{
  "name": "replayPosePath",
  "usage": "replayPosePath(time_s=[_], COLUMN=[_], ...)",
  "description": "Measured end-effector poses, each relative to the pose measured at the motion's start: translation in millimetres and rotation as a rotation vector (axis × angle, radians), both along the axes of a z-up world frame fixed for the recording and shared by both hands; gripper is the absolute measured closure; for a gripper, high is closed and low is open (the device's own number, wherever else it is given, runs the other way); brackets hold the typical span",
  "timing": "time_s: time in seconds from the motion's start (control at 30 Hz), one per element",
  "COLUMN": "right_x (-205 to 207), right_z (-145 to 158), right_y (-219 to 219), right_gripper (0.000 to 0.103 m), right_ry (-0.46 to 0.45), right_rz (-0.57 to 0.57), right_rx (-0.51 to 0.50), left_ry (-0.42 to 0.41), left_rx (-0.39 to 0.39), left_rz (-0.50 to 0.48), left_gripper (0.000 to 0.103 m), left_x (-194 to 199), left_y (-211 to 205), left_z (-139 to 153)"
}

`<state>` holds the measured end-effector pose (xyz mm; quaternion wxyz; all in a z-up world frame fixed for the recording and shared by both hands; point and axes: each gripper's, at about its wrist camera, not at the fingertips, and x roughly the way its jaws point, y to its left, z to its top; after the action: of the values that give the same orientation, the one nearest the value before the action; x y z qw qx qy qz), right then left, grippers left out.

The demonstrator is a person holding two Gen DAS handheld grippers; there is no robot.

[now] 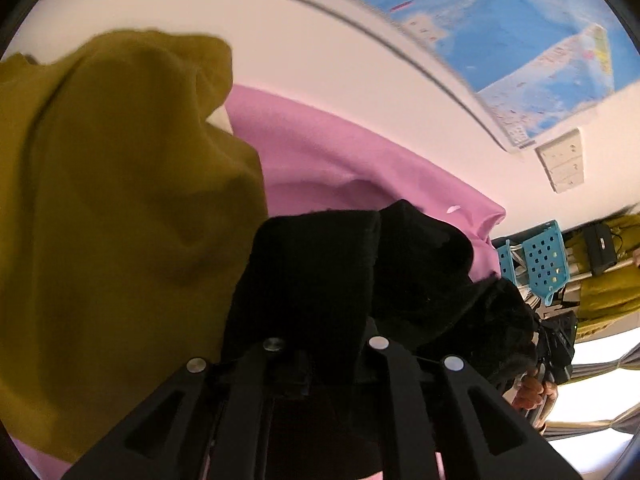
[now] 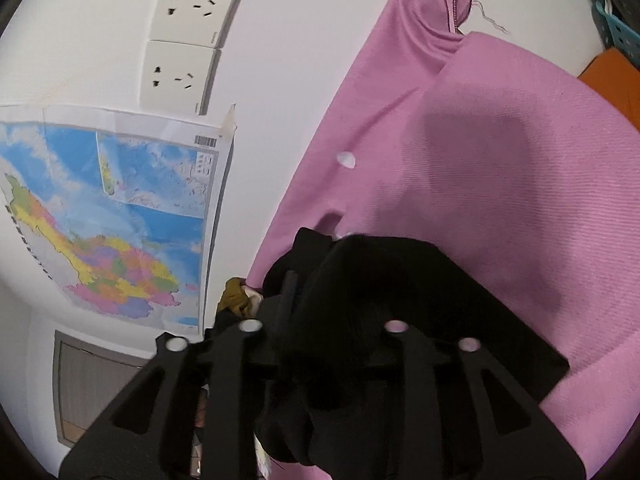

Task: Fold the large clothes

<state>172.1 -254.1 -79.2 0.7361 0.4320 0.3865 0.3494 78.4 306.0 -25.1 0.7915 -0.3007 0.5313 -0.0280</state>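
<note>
A black garment (image 1: 344, 280) is bunched in my left gripper (image 1: 324, 356), which is shut on it; the cloth hides the fingertips. My right gripper (image 2: 320, 332) is shut on the same black garment (image 2: 380, 292), which drapes over its fingers. Both hold it above a pink cloth (image 1: 320, 156) that covers the surface, also wide in the right wrist view (image 2: 500, 160). The person's hand with the other gripper (image 1: 548, 360) shows at the right of the left wrist view.
A mustard-yellow garment (image 1: 112, 220) lies heaped at the left on the pink cloth; a bit shows in the right wrist view (image 2: 234, 296). A white wall carries a map (image 2: 108, 208) and sockets (image 2: 180, 68). Blue perforated baskets (image 1: 544, 260) stand at the right.
</note>
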Motion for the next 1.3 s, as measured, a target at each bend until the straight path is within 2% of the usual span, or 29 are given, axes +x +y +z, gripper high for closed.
replayPosePath(time_s=[0.03,0.1,0.2,0.27,0.37,0.43,0.57,0.67,0.7,0.73,0.77,0.8,0.87,0.97,1.03,1.1,1.2,1.27,1.3], right_x=[-1,-6,-17,-30,-57,-72,-79,-72,-71,-69,-70,-70,-74,-83,-79,-62,-37,-33,-36], right_z=[2,7,16,27,42,46,36,26,23,21,19,19,27,55,70,65,35,25,24], right_y=[1,-3,0,14,53,89,140,153,151,149,147,143,143,129,114,113,130,134,131], right_gripper=[0.052,0.037,0.037,0.037,0.037,0.037,0.037,0.047,0.063,0.084,0.089,0.100,0.100,0.101,0.101,0.101,0.100,0.101,0.099], right_ry=[-0.013,-0.055,-0.110,-0.181,-0.313,-0.396,-0.463,-0.464,-0.463,-0.465,-0.473,-0.481,-0.508,-0.585,-0.601,-0.555,-0.435,-0.400,-0.398], right_rz=[-0.003,-0.044,-0.034,0.011,0.098,0.146,0.213,0.201,0.193,0.192,0.194,0.194,0.165,0.062,-0.019,-0.037,0.030,0.031,0.035], right_rx=[-0.007,-0.015,-0.043,-0.121,-0.312,-0.490,-0.713,-0.795,-0.798,-0.800,-0.796,-0.764,-0.759,-0.694,-0.641,-0.655,-0.738,-0.774,-0.753], left_ry=[0.004,0.012,0.015,-0.004,-0.060,-0.118,-0.246,-0.303,-0.317,-0.328,-0.335,-0.334,-0.306,-0.267,-0.239,-0.188,-0.135,-0.125,-0.146], left_rx=[-0.010,-0.021,-0.047,-0.078,-0.083,-0.078,-0.057,0.030,0.067,0.103,0.143,0.166,0.185,0.197,0.173,0.158,0.210,0.191,0.180], left_rz=[0.007,0.008,0.020,0.019,0.015,0.010,-0.007,-0.078,-0.121,-0.167,-0.223,-0.256,-0.348,-0.388,-0.395,-0.369,-0.314,-0.294,-0.281], left_gripper=[0.092,0.092,0.090,0.080,0.067,0.048,0.038,0.035,0.034,0.034,0.033,0.033,0.033,0.037,0.042,0.049,0.063,0.065,0.065], left_x=[2,3,3,0,-8,-18,-40,-57,-62,-67,-71,-73,-71,-60,-49,-35,-17,-15,-20], left_y=[2,4,8,10,8,6,0,-21,-33,-45,-60,-70,-95,-114,-120,-126,-128,-122,-118], left_z=[-4,-8,-13,-12,-3,9,34,47,50,51,49,46,34,15,4,-10,-28,-33,-30])
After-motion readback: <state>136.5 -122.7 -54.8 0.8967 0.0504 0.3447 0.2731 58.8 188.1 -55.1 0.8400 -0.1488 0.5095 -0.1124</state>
